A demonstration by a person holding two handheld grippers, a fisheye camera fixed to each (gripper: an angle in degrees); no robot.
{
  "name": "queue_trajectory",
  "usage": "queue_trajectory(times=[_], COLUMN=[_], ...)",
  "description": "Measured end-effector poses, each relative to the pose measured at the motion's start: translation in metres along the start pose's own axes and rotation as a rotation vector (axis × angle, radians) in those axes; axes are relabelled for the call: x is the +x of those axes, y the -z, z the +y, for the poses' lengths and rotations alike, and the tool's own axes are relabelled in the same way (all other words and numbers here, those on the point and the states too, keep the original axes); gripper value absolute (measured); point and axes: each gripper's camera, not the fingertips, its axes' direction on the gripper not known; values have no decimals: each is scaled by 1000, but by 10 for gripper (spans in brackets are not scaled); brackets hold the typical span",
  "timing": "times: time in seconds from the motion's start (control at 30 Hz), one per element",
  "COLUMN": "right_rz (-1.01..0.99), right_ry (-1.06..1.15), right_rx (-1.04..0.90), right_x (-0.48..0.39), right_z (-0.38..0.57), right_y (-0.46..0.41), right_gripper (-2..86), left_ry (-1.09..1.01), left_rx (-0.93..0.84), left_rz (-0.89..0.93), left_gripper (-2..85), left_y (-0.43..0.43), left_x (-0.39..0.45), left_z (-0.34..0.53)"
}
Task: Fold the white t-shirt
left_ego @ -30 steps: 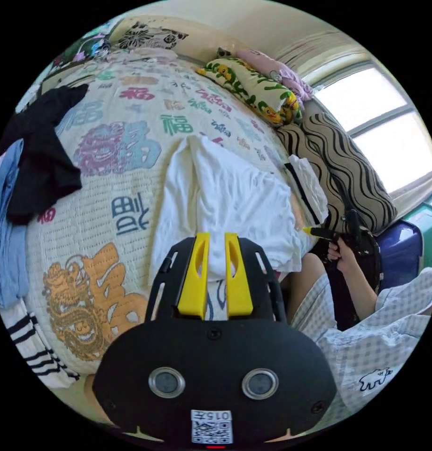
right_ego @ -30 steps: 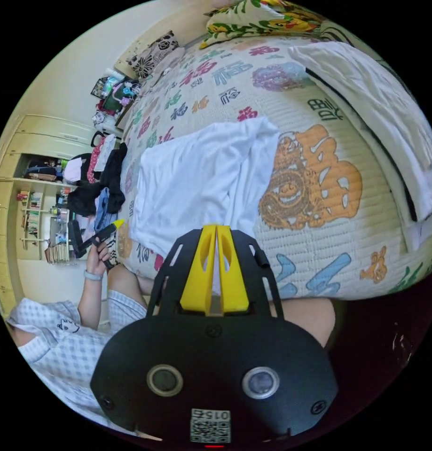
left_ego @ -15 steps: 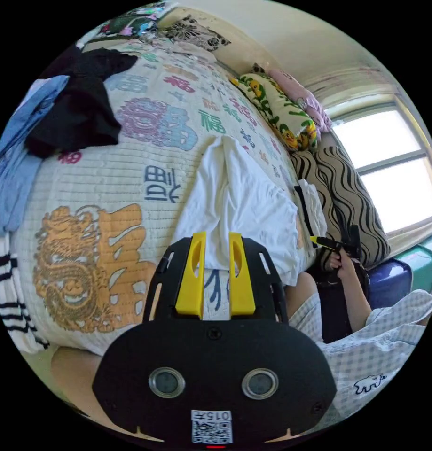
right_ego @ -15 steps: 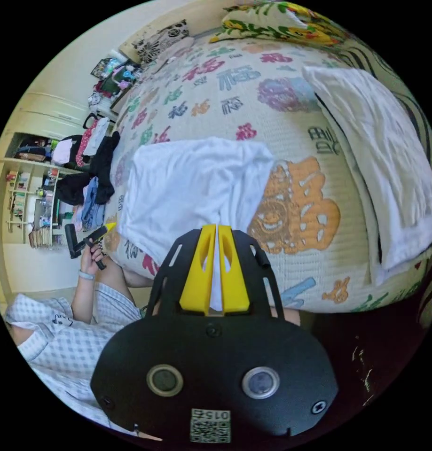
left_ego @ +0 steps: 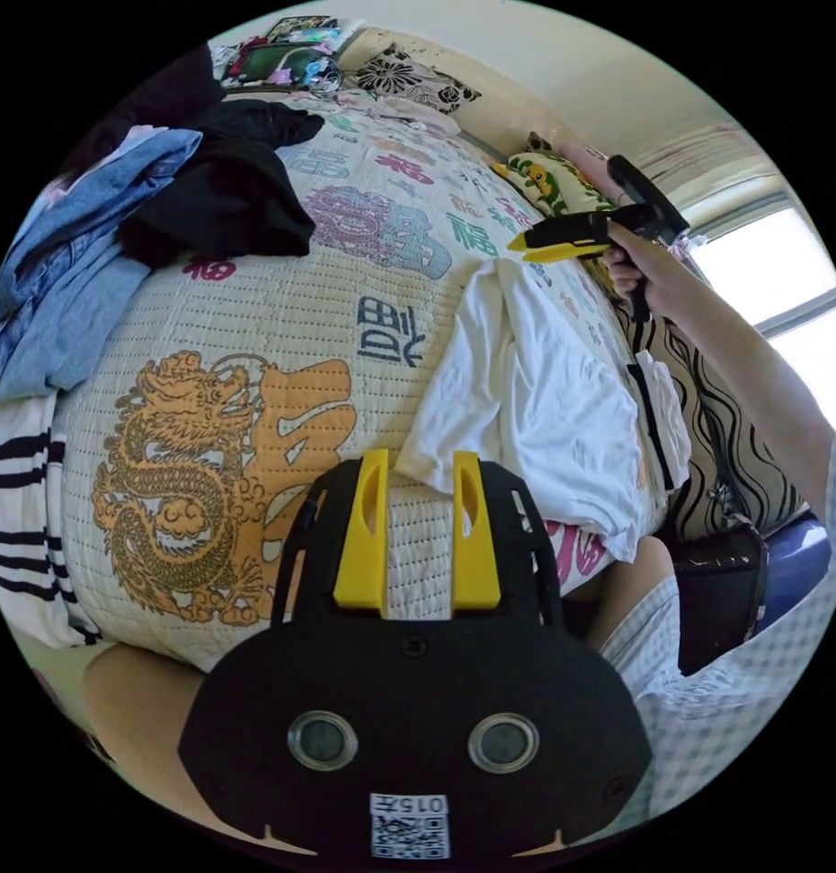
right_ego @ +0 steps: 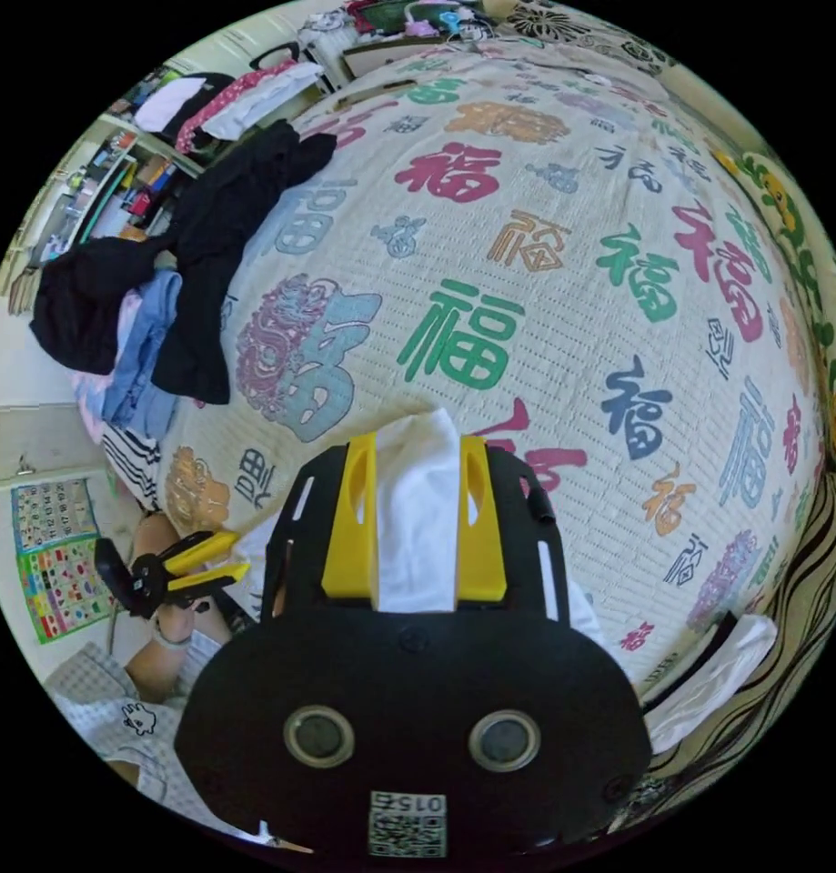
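We see the white t-shirt (left_ego: 536, 400) lying partly folded on the printed bedspread (left_ego: 254, 364), its near corner just beyond the tips of our left gripper (left_ego: 416, 473), whose yellow jaws stand apart with nothing between them. Our right gripper (right_ego: 418, 455) is over the shirt's far end; its jaws are spread, white cloth shows between them, and we cannot tell whether they press on it. In the left gripper view the same tool (left_ego: 563, 241) looks closed, held by a hand (left_ego: 631, 268). Left of our left fingers, well apart, lie a black garment (left_ego: 217, 195), blue jeans (left_ego: 72, 273) and a striped cloth (left_ego: 22, 509).
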Motion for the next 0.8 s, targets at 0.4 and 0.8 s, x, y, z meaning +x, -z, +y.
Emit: queue_trajectory(times=[0.4,0.8], right_rz=[234,-64], right_ry=[90,238], right_rx=[-230,14], right_x=[-33,-72], right_z=[-75,-95], right_y=[-60,43], right_gripper=[14,8], left_ry=[48,11], left_rx=[88,372], left_rz=[221,248], left_gripper=[-6,-7], left_y=[-5,86], left_x=[-26,-29], left_z=[35,103])
